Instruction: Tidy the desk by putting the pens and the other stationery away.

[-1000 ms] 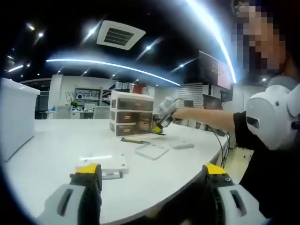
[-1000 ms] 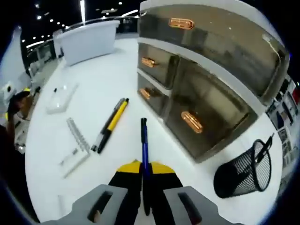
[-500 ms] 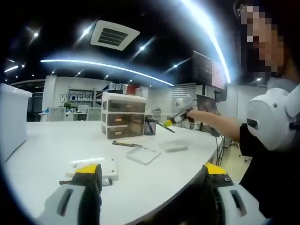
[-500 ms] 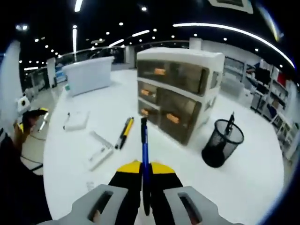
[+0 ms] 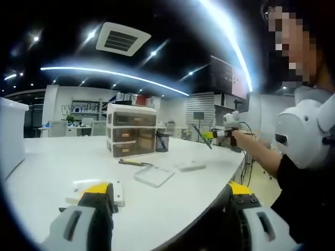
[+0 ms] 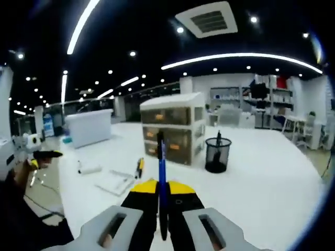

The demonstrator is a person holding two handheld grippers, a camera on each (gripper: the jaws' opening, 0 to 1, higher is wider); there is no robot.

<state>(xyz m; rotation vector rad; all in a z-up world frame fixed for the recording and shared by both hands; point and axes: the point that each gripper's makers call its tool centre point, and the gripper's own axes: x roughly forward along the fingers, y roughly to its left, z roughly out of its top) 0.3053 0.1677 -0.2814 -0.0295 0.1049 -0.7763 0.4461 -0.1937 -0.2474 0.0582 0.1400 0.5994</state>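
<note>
Blue pen (image 6: 162, 178) pinched upright between right gripper (image 6: 162, 201) jaws, above desk (image 6: 261, 172); left gripper (image 5: 170, 209) spread, empty.

white desk (image 6: 272, 172), drawer unit (image 6: 172, 128), mesh cup (image 6: 215, 155)

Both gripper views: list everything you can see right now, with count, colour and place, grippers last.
Desk: one, white, under everything.
Drawer unit: one, white frame with smoky translucent drawers, mid-desk.
Mesh pen cup: one, black, right of the drawer unit, a pen standing in it.
Blue pen: one, blue and black, clamped in the right gripper.
Yellow pen: one, yellow and black, lying on the desk left of the drawers.
Clear flat cases: at least two, near the desk edge.
White bin: one, far left.
Person's sleeve: white and black.
Left gripper: open, empty.
Right gripper: shut on the blue pen.
</note>
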